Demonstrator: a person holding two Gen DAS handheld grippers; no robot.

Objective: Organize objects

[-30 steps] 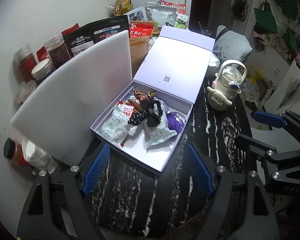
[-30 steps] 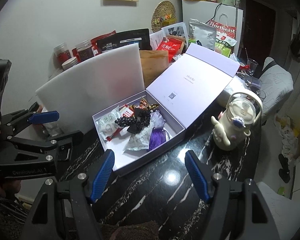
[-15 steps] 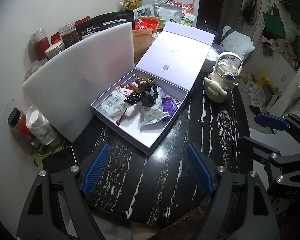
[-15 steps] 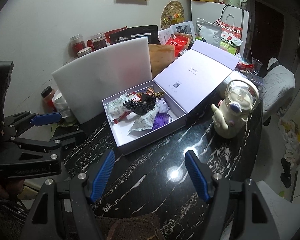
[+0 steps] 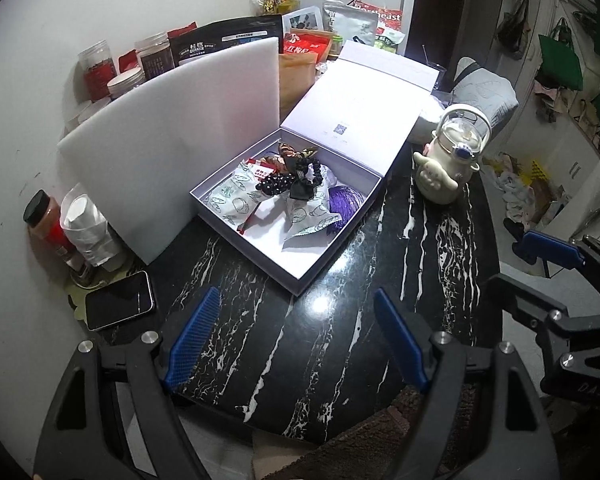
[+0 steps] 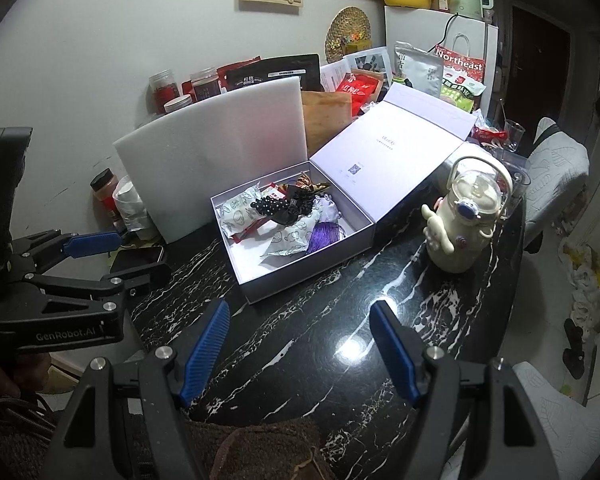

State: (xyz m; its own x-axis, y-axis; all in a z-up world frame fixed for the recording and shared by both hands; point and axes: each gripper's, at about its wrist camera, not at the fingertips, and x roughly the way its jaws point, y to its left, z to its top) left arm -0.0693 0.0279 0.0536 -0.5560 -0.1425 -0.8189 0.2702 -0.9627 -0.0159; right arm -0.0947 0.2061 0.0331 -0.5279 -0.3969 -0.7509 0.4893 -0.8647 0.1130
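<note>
as both hand-held grippers draw back from it, the open lavender gift box (image 5: 300,240) shrinks in view on the black marble tabletop (image 5: 440,240).
left hand-held gripper (image 5: 296,340) and right hand-held gripper (image 6: 300,344) hover wide open, holding nothing; retreat suggests sorting is paused or done. box's long axis runs diagonally, near corner toward the cameras, lid (image 5: 360,112) propped back, snack packets (image 5: 236,196) and hair ties (image 5: 300,176) heaped inside.
</note>
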